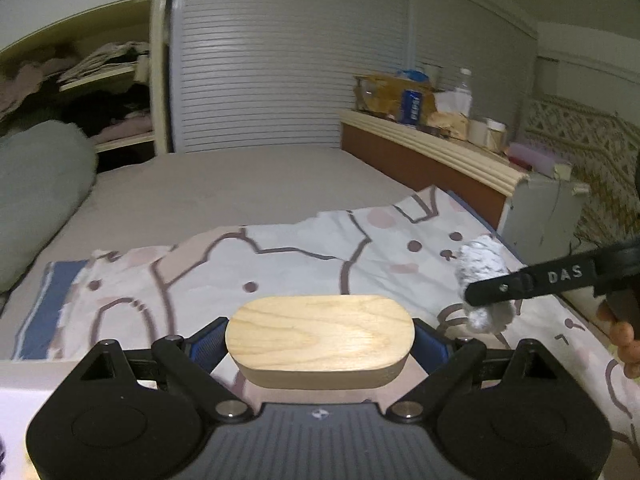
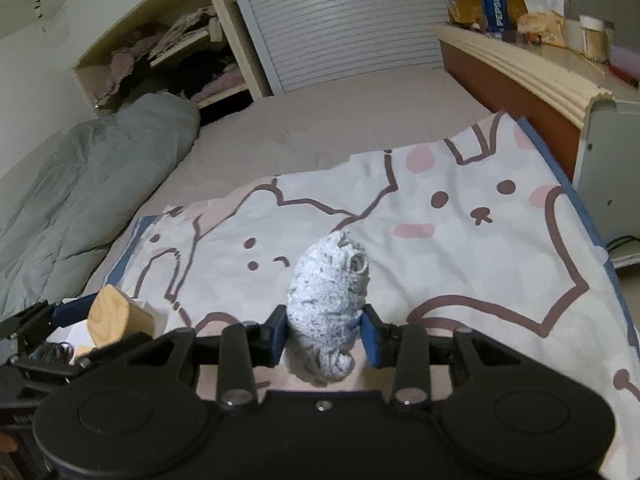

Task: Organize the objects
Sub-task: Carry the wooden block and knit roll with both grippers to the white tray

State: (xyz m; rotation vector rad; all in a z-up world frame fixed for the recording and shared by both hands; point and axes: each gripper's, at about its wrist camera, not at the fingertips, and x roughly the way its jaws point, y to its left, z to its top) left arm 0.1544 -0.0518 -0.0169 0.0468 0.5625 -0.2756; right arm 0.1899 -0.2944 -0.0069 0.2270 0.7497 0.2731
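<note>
Sitting closest to the left wrist camera: the left gripper, jaws spread wide and clamped on a wooden block, blue pads pressing on its two rounded ends. Block riding flat, grain side up, hanging above the cartoon-cat blanket rather than resting on it.

Same story on the right wrist camera: right gripper pinching a grey-white rolled sock bundle, jaws narrow and squeezed against both its sides. Bundle poking up and forward past the pads, with a loose end drooping below. Also held clear of the blanket.

Seen from the left, the right gripper reaching in from the right edge, tilted down, a hand gripping behind it. Seen from the right, the left gripper sitting low at the left with the wooden block turned on an angle. Possibly some clutter under it, too dark and blurry to call.

Plenty of bare mattress stretching ahead, open toward the slatted wardrobe door. Boxing things in: a grey duvet heaped along the left, and a headboard ledge loaded with bottles and packets running along the right. Blanket edge dropping off the bed on the right side.
</note>
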